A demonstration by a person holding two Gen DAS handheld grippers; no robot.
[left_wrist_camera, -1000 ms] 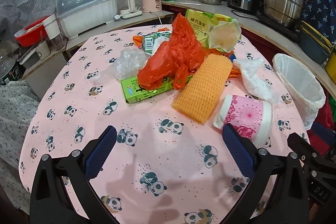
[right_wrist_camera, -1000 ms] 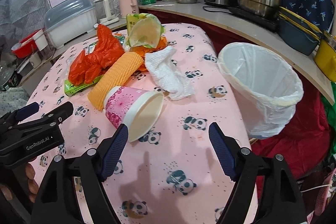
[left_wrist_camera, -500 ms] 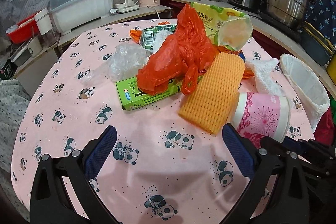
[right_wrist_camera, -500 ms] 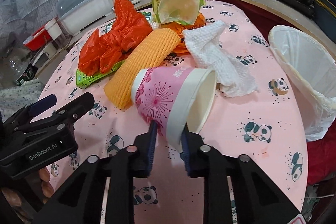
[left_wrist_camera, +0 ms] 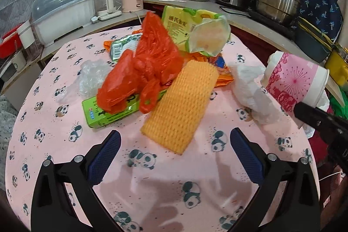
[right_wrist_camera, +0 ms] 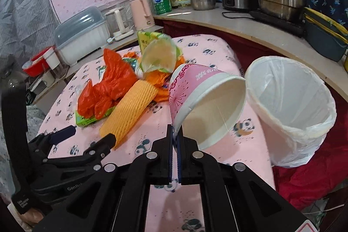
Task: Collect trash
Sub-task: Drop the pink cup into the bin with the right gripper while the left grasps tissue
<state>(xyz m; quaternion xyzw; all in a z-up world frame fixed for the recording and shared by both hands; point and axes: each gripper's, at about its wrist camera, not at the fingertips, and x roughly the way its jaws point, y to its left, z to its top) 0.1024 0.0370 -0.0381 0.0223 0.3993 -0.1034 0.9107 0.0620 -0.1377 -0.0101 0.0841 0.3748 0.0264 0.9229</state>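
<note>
So your right gripper (right_wrist_camera: 174,140) pinches the pink paper cup (right_wrist_camera: 202,99) by its rim, lifted off the table, just beside the lined bin (right_wrist_camera: 291,110). Nothing's binned yet. Left gripper (left_wrist_camera: 174,158) hangs wide and empty near the orange foam sleeve (left_wrist_camera: 182,105); red bag (left_wrist_camera: 143,71), tissue (left_wrist_camera: 252,88) and wrappers remain.

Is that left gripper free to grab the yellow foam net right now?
Probably yes. The left gripper is open and empty, and the yellow foam net lies just ahead of its fingers with bare tablecloth between; only its far end tucks under the orange bag.
</note>
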